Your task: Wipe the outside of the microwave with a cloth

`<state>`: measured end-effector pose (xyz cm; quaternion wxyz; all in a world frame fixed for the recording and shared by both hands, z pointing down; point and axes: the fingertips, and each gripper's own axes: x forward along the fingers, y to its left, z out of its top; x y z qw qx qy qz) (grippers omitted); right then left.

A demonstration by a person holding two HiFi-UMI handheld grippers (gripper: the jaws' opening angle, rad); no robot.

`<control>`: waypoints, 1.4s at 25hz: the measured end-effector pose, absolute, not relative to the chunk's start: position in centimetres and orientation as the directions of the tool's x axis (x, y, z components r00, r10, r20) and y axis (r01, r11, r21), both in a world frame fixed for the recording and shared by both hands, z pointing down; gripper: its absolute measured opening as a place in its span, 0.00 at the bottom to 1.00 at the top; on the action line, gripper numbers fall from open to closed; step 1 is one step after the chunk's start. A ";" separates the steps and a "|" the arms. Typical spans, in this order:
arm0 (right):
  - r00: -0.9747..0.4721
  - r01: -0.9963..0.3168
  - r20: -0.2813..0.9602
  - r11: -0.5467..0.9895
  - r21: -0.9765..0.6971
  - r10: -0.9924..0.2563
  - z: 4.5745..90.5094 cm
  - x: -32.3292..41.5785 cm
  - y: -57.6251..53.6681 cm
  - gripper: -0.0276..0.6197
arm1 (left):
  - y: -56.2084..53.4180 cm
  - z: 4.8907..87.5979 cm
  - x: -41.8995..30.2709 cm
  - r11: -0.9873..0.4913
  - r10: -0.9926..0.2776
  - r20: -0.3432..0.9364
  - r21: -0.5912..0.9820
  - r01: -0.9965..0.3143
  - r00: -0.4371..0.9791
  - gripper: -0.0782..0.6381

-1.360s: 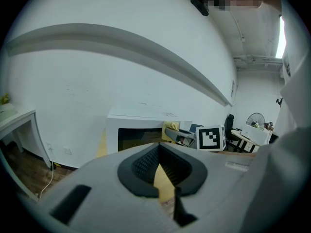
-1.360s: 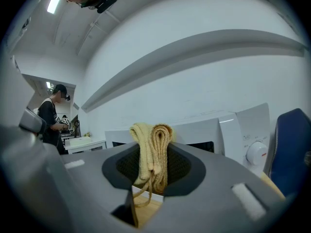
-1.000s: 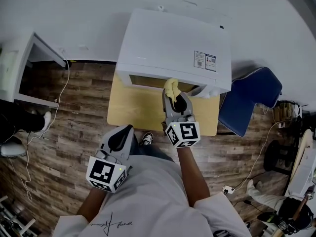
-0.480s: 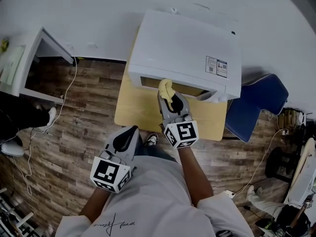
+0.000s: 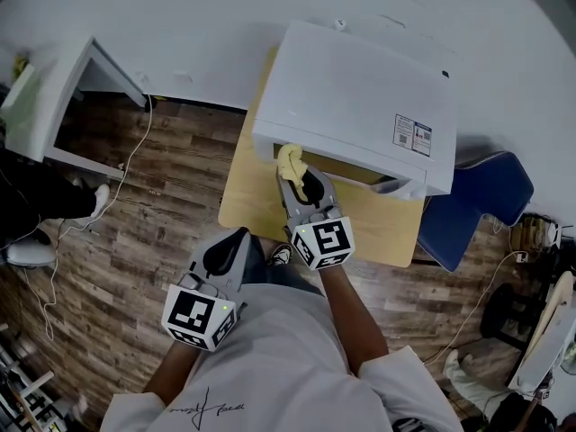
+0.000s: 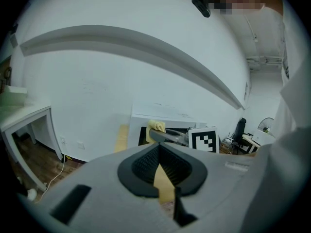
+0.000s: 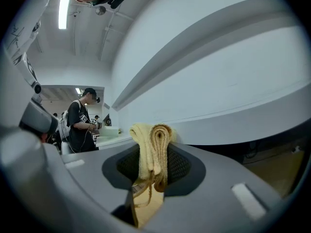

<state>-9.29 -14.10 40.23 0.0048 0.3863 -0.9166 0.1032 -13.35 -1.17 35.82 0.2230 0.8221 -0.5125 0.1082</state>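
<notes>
Cloth (image 5: 290, 162) against microwave (image 5: 360, 106) front, near its left end.
Left gripper (image 5: 232, 239) held low by person's torso, jaws closed, empty; right gripper (image 5: 300, 183) clamped on folded yellow cloth, above small wooden table (image 5: 247, 205).

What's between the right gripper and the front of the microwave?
Just the yellow cloth, clamped in the right gripper and sitting at the microwave's front edge. The head view shows it.

Label (image 5: 411, 134) on microwave (image 5: 360, 97) — print unreadable.
</notes>
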 end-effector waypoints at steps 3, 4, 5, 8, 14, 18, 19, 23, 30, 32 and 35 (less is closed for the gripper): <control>-0.715 -0.696 0.087 0.694 -0.185 -0.693 40.3 -10.2 -14.1 0.22 | -1.2 36.0 -13.9 -0.356 -0.800 0.410 0.261 -0.897 0.437 0.10; -0.721 -0.690 0.087 0.700 -0.184 -0.688 40.3 -10.5 -14.1 0.22 | -1.2 36.0 -14.1 -0.351 -0.802 0.412 0.261 -0.899 0.433 0.10; -0.726 -0.685 0.087 0.705 -0.183 -0.682 40.3 -10.8 -14.2 0.22 | -1.3 36.0 -14.2 -0.347 -0.803 0.413 0.261 -0.901 0.429 0.10; -0.743 -0.667 0.088 0.723 -0.182 -0.663 40.5 -11.8 -14.3 0.22 | -1.6 36.1 -14.4 -0.336 -0.806 0.418 0.259 -0.905 0.419 0.10; -0.776 -0.629 0.086 0.753 -0.192 -0.625 40.6 -13.9 -14.4 0.22 | -2.1 35.9 -15.2 -0.314 -0.815 0.425 0.248 -0.916 0.394 0.10; -0.797 -0.601 0.081 0.773 -0.201 -0.598 40.6 -15.3 -14.5 0.22 | -2.4 35.9 -15.5 -0.297 -0.822 0.428 0.242 -0.924 0.376 0.10; -0.803 -0.594 0.080 0.779 -0.203 -0.591 40.6 -15.7 -14.5 0.22 | -2.5 35.8 -15.6 -0.293 -0.824 0.428 0.240 -0.925 0.372 0.10; -0.837 -0.544 0.074 0.814 -0.201 -0.542 40.0 -17.2 -13.8 0.22 | -2.7 35.5 -15.9 -0.286 -0.828 0.426 0.238 -0.928 0.364 0.10; -0.848 -0.527 0.052 0.828 -0.192 -0.528 38.1 -15.6 -12.2 0.22 | -3.0 34.9 -14.2 -0.334 -0.817 0.406 0.245 -0.910 0.409 0.10; -0.833 -0.549 0.052 0.814 -0.191 -0.550 37.9 -14.0 -12.0 0.22 | -2.9 34.8 -13.4 -0.352 -0.810 0.402 0.249 -0.902 0.427 0.10; -0.802 -0.595 0.061 0.782 -0.186 -0.595 38.0 -11.1 -11.6 0.22 | -2.6 35.0 -12.0 -0.382 -0.796 0.396 0.261 -0.887 0.459 0.10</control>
